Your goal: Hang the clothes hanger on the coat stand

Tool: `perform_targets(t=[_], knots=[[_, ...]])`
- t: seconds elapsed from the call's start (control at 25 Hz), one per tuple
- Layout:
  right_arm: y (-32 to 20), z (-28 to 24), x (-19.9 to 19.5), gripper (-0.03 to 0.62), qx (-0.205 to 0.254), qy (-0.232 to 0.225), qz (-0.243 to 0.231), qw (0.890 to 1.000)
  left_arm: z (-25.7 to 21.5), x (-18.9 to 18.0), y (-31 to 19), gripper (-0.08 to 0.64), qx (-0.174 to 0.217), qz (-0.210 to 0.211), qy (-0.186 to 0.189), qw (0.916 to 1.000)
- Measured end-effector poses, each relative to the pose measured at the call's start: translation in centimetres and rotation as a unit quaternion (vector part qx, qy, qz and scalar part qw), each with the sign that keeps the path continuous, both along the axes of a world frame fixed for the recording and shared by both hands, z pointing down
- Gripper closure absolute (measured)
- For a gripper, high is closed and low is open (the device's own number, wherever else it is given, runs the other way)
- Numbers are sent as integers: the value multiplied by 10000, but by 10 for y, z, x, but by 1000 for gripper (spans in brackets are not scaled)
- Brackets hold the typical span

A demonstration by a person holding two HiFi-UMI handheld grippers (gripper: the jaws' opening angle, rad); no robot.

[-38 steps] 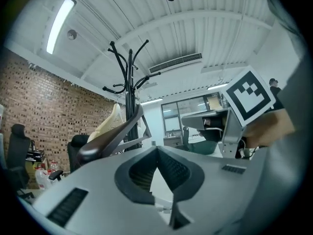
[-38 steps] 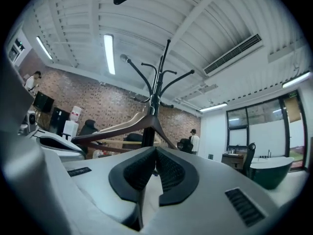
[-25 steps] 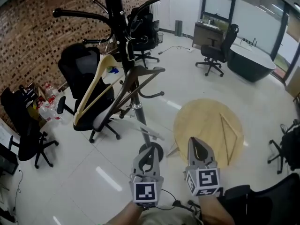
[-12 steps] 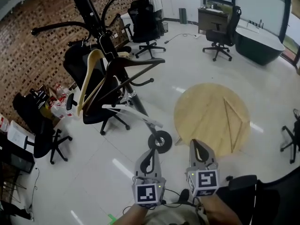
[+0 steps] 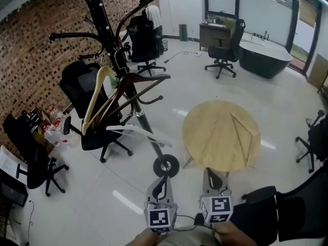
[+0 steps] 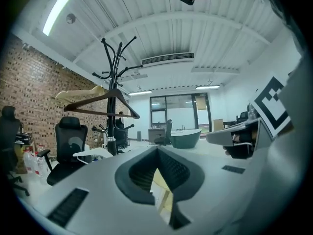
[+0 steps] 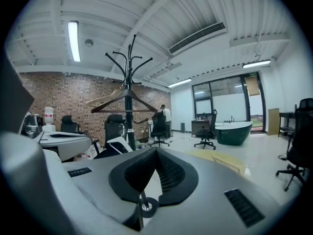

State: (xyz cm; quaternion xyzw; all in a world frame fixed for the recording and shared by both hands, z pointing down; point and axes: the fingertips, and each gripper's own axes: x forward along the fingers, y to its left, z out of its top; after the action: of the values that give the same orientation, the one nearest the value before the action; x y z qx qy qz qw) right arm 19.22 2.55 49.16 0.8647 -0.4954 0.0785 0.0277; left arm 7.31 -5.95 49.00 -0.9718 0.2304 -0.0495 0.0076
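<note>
The black coat stand [image 5: 104, 31] rises at the upper left, its round base [image 5: 166, 166] on the floor just ahead of my grippers. Three hangers hang from it: a pale wooden hanger [image 5: 94, 99], a dark brown hanger [image 5: 137, 81] and a white hanger [image 5: 135, 129]. Another wooden hanger [image 5: 244, 138] lies on the round wooden table [image 5: 205, 132]. My left gripper [image 5: 163, 179] and right gripper [image 5: 211, 172] sit side by side at the bottom, both shut and empty. The left gripper view shows the stand [image 6: 113, 82] with the dark hanger [image 6: 100, 109]; the right gripper view shows the same stand [image 7: 129, 82].
Black office chairs stand around: one behind the hangers [image 5: 82, 81], one at the far left [image 5: 28, 147], one at the bottom right [image 5: 287, 209]. A brick wall [image 5: 31, 60] runs along the left. Bottles [image 5: 51, 127] sit on the floor. A dark tub [image 5: 264, 58] is at the back.
Both grippers have drawn back from the coat stand and sunk lower in the head view. The stand and table now look farther away. The hangers stay on the stand.
</note>
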Motion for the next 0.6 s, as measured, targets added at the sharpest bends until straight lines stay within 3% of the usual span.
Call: perform_targets(t=[0.32, 0.6], knots=[[12, 29, -44, 592, -85, -175, 149, 9997, 25, -35, -2, 548, -172, 107, 11, 9998], [23, 37, -56, 592, -25, -309, 139, 9994, 28, -43, 17, 548, -47, 177, -9, 9998]])
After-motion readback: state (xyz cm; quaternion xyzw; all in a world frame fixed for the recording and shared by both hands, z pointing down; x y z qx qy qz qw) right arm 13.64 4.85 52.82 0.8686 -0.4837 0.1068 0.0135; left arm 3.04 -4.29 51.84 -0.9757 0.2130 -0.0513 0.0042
